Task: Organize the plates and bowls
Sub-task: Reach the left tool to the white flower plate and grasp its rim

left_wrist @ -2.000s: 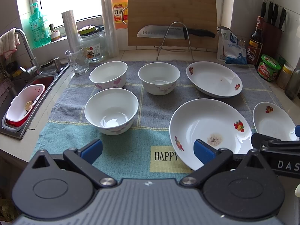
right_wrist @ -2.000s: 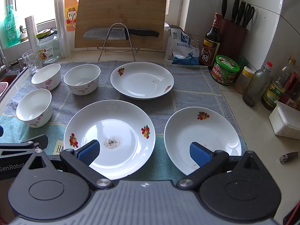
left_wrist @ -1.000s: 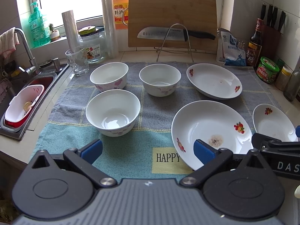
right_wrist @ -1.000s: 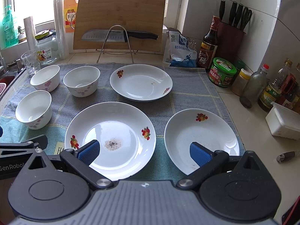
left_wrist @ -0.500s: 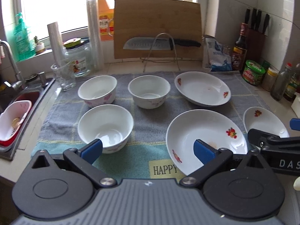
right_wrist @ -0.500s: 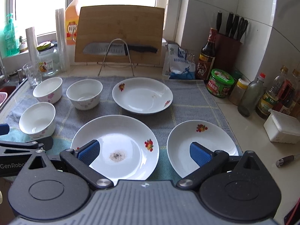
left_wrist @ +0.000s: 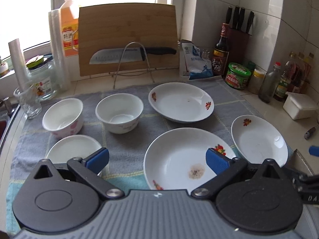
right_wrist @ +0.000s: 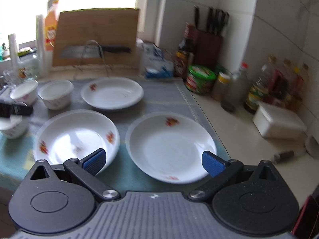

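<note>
Three white bowls and three white flowered plates lie on a grey-and-teal cloth (left_wrist: 123, 147). In the left wrist view the near bowl (left_wrist: 67, 147) sits behind my left finger, with two bowls (left_wrist: 62, 116) (left_wrist: 119, 112) behind it. A big plate with a brown stain (left_wrist: 179, 159), a far plate (left_wrist: 180, 101) and a small plate (left_wrist: 259, 139) lie to the right. My left gripper (left_wrist: 156, 160) is open above the cloth's front. My right gripper (right_wrist: 153, 162) is open over the near edge of the small plate (right_wrist: 171, 145), beside the big plate (right_wrist: 77, 135).
A cutting board (left_wrist: 127, 37) with a knife (left_wrist: 131, 55) on a wire stand leans at the back. Bottles, a green-lidded jar (left_wrist: 238, 75) and a knife block (left_wrist: 238, 33) line the right wall. A glass (left_wrist: 28, 101) and a jar stand at the left; a white box (right_wrist: 279, 121) is at the right.
Both grippers have swung to the right and forward. The right one now sits over the small plate and its view is blurred by motion. No dish has moved.
</note>
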Motion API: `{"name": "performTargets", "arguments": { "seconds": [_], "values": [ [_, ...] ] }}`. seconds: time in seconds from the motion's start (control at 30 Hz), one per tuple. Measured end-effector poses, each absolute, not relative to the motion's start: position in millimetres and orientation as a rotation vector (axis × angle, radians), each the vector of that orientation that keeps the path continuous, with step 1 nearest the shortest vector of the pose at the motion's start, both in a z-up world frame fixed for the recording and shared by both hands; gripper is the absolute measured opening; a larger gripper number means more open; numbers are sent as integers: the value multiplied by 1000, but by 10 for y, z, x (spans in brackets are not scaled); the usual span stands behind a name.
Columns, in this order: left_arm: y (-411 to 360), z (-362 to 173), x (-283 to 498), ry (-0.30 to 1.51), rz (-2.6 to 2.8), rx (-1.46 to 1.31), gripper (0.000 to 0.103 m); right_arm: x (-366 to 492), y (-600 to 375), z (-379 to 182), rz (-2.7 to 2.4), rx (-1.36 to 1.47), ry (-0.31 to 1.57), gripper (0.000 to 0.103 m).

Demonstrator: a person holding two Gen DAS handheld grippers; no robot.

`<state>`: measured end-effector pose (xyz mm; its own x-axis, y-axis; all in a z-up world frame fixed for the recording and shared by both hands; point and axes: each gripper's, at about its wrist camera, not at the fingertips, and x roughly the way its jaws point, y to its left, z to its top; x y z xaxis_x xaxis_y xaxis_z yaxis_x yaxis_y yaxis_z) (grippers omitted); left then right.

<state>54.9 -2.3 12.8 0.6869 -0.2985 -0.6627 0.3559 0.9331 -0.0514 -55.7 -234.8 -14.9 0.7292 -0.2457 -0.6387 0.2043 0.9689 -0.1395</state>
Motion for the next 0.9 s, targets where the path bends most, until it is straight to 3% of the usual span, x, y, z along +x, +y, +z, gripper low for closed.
{"name": "performTargets", "arguments": {
  "seconds": [0.43, 0.9],
  "values": [
    [-933, 82, 899, 779, -555, 164, 102, -386, -3019, -794, -125, -36, 776, 103],
    [-2025, -197, 1323, 886, -817, 366, 100, -141, -3427, -1062, 92, -79, 749, 103]
  ]
}}
